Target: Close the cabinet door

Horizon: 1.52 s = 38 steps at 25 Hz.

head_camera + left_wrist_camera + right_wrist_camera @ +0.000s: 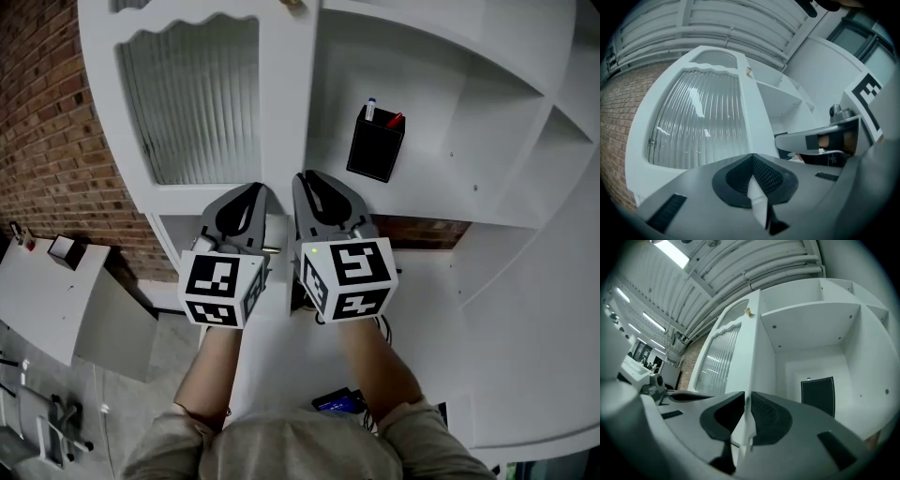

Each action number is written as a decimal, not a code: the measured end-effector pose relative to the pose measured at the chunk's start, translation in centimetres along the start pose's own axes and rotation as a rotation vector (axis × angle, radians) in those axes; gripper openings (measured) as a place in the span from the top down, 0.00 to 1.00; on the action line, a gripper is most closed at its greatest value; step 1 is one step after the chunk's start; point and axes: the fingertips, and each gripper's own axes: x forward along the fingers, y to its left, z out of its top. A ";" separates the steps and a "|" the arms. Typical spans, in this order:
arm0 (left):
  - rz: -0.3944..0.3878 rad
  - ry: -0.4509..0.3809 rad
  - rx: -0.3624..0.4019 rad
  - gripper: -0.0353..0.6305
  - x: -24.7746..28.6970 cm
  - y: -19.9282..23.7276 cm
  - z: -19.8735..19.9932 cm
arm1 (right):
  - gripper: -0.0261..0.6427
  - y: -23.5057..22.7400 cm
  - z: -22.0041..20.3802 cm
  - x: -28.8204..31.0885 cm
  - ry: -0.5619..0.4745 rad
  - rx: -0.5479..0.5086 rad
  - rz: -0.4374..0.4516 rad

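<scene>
1. Grip first: my right gripper (746,397) is clamped on the lower edge of the cabinet door (187,103), and the white panel fills the gap between its pads.
2. My left gripper (751,157) sits just beside it. Its jaws are drawn together on a sliver of white, which I take to be the same edge.
3. The door stands open, with its ribbed glass panel to the left of the open compartment (441,84). A black pen holder (375,145) stands against the compartment's back wall.
4. The door's long axis runs upright, straight away from both sets of jaws, and the opening lies to the right of the edge I hold.
5. My right hand is nearer the opening, while my left is on the glass side.
6. I judge that closing means carrying this edge rightward across the compartment's front. I cannot tell where the hinges are.
</scene>
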 end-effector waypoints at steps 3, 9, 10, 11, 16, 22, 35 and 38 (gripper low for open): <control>-0.023 0.007 -0.013 0.94 -0.1 0.0 0.0 | 0.90 0.0 0.2 -0.5 -0.004 0.010 -0.033; -0.058 0.015 -0.017 0.94 -0.4 -0.1 0.2 | 0.93 1.1 0.0 -0.7 0.016 0.011 -0.060; -0.066 0.013 -0.020 0.94 -0.6 -0.2 0.2 | 0.93 1.3 0.0 -0.8 0.016 0.007 -0.066; -0.072 0.012 -0.024 0.94 -0.8 -0.3 0.2 | 0.93 1.6 0.0 -0.9 0.016 0.005 -0.072; -0.092 0.009 -0.050 0.94 -3.0 -0.5 0.3 | 0.93 2.7 0.2 -1.9 0.013 -0.002 -0.103; -0.110 -0.025 -0.033 0.94 -5.8 -1.4 2.0 | 0.93 4.6 1.2 -4.1 -0.026 -0.031 -0.132; -0.101 -0.112 0.012 0.94 -12.1 -2.7 5.1 | 0.93 8.6 3.4 -9.4 -0.110 -0.093 -0.161; -0.094 -0.126 0.018 0.94 -13.4 -2.7 5.4 | 0.93 9.4 4.2 -10.6 -0.144 -0.104 -0.165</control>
